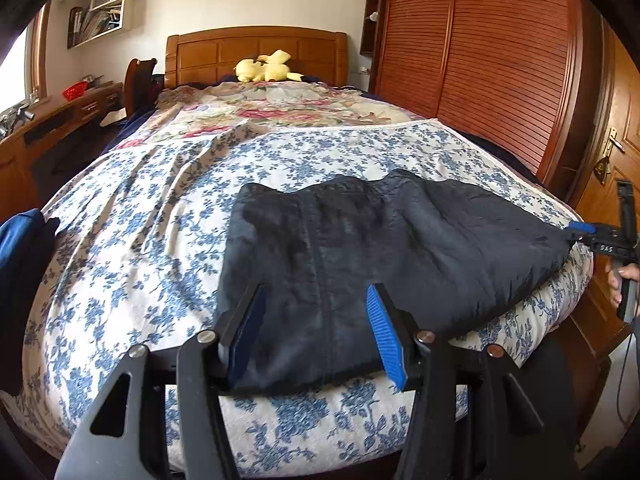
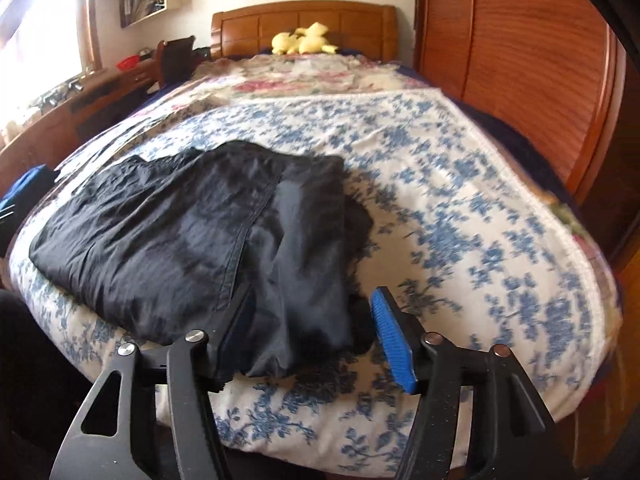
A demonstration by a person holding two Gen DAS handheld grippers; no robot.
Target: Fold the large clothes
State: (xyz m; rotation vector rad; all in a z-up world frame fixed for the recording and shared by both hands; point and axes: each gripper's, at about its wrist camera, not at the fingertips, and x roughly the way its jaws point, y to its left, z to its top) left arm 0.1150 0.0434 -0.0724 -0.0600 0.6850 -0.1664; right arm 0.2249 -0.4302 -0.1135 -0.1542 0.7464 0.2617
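Observation:
A large dark navy garment (image 1: 360,240) lies folded and spread across the foot of the bed, on the blue floral bedspread (image 1: 140,240). My left gripper (image 1: 316,308) is open, its jaws wide on either side of the garment's near left edge. My right gripper (image 2: 312,312) is open too, with the garment's near right corner (image 2: 296,320) between its jaws. The right gripper also shows in the left wrist view (image 1: 580,230) at the garment's right corner. The garment shows in the right wrist view (image 2: 180,232) with a seam running down it.
A yellow plush toy (image 1: 266,68) sits by the wooden headboard (image 1: 256,52). A slatted wooden wardrobe (image 1: 480,60) runs along the right side. A desk (image 1: 48,128) stands at the left. A blue cloth (image 1: 20,236) lies at the bed's left edge.

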